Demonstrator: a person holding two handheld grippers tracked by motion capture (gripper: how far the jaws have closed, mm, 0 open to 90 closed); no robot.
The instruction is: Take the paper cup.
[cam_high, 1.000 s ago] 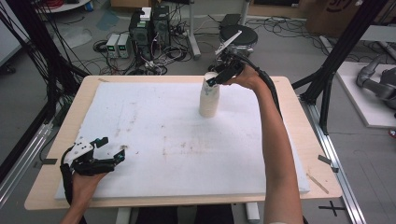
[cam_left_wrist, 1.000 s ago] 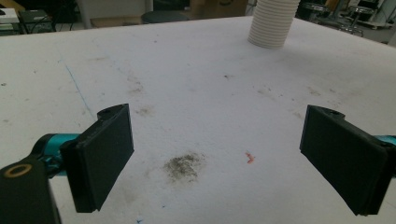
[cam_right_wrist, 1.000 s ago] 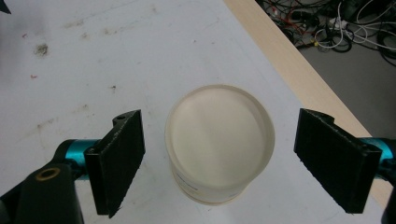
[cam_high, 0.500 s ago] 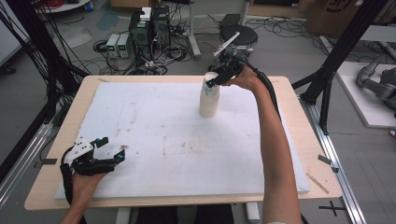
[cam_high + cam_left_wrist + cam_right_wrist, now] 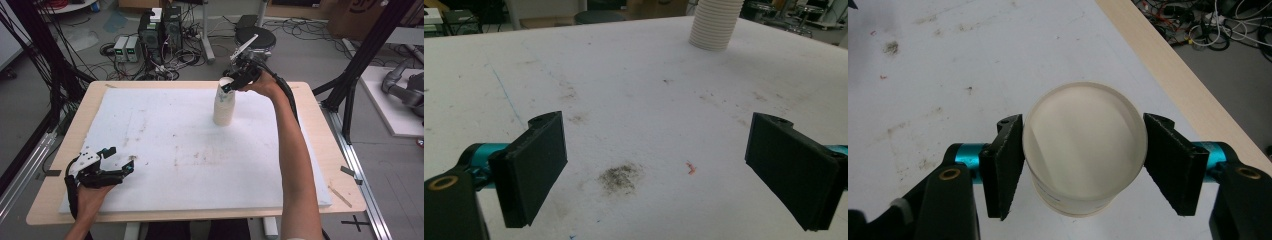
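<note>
No text, label, brand or number can be read anywhere; the print on the brown cardboard box (image 5: 361, 11) is cut off and illegible.

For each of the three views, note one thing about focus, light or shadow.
High view: even light, slightly soft; the stack of cups casts hardly any shadow. Left gripper view: the black jaws blur at the edges, while the white board and its dark smudge are sharp. Right gripper view: the top cup is bright and washed out.
</note>
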